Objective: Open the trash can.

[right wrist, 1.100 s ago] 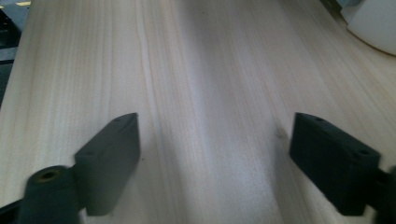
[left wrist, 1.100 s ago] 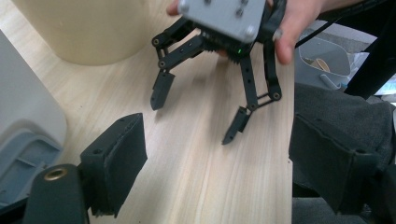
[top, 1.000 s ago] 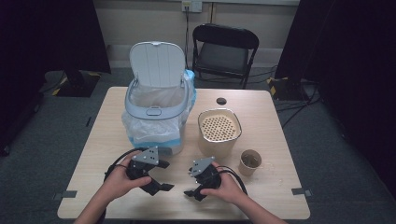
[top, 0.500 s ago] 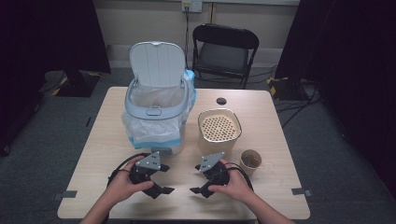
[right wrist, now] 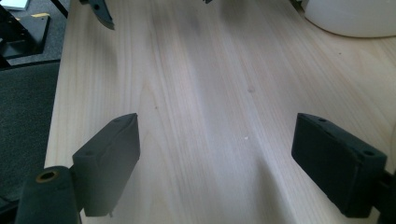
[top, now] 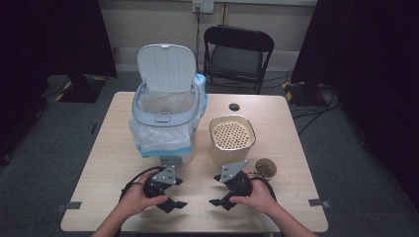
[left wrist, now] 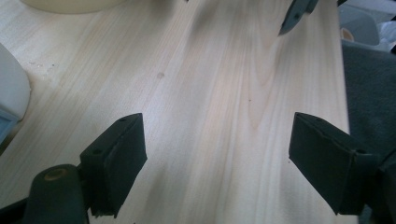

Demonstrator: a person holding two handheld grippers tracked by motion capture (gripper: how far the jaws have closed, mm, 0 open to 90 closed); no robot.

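A white pedal bin point(top: 165, 106) with its lid up and a plastic liner stands at the table's left centre. Right of it sits a cream container point(top: 231, 137) with a perforated top, and a small brown paper cup point(top: 265, 168) stands by that container's right front. My left gripper point(top: 177, 200) point(left wrist: 215, 161) rests near the front edge, open, jaws pointing right over bare wood. My right gripper point(top: 216, 199) point(right wrist: 219, 161) faces it, open, jaws pointing left. Nothing lies between either pair of jaws. The two grippers are a short gap apart.
The wooden table point(top: 296, 143) has a small dark round cap point(top: 234, 106) near its far edge. A black folding chair point(top: 237, 54) stands behind the table. Dark curtains hang on both sides, and grey floor surrounds the table.
Both hands have shifted slightly; the right gripper moved a little right and up toward the cream container, and the left gripper drew back a bit. Both jaws stay open.
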